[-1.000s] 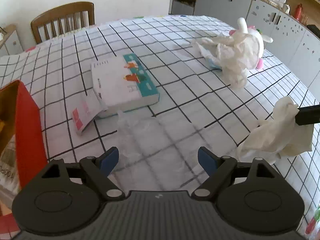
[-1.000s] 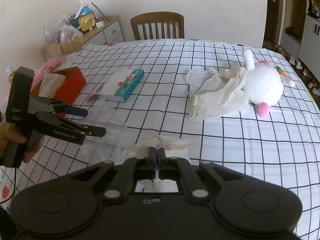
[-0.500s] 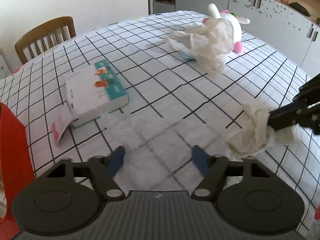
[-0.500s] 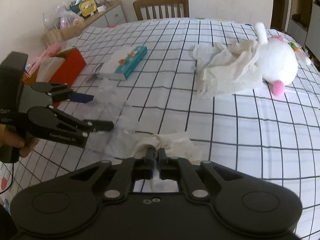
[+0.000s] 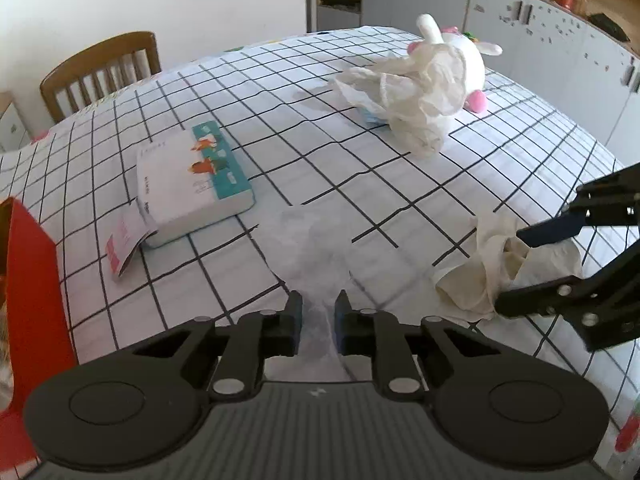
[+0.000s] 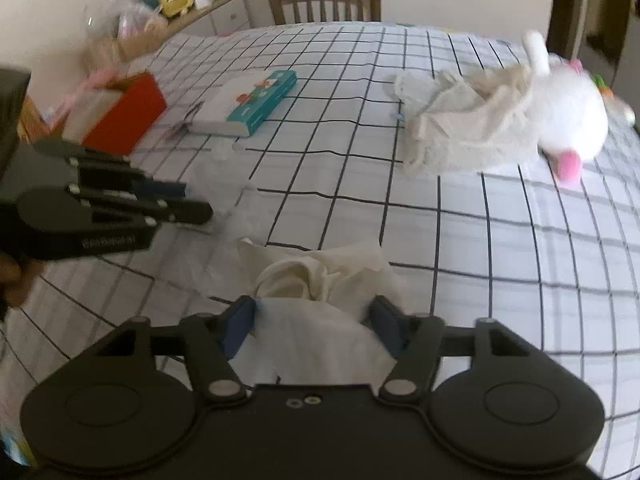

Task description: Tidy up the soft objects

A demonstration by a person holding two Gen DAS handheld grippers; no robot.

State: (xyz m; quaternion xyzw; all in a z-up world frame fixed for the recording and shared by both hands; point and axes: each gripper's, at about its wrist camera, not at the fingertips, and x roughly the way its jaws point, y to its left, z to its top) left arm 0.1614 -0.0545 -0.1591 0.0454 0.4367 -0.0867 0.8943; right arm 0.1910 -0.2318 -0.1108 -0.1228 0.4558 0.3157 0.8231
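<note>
A thin translucent plastic bag [image 5: 316, 240] lies flat on the checked tablecloth. My left gripper [image 5: 318, 322] is nearly shut on its near edge; it shows at the left of the right wrist view [image 6: 188, 204]. A crumpled cream cloth [image 6: 320, 276] lies on the table between the open jaws of my right gripper [image 6: 314, 320]; it also shows in the left wrist view [image 5: 492, 256], with the right gripper [image 5: 516, 268] around it. A white plush toy [image 6: 572, 116] with a second cream cloth [image 6: 460, 128] draped on it lies at the far right.
A white and teal tissue pack [image 5: 192, 184] lies left of centre with a pink slip [image 5: 122, 244] beside it. A red box [image 5: 32, 292] stands at the left table edge. A wooden chair [image 5: 100, 72] stands behind the table. Grey cabinets [image 5: 540, 40] line the right.
My right gripper has opened and let the cream cloth drop onto the table. My left gripper has closed from wide open onto the edge of the plastic bag.
</note>
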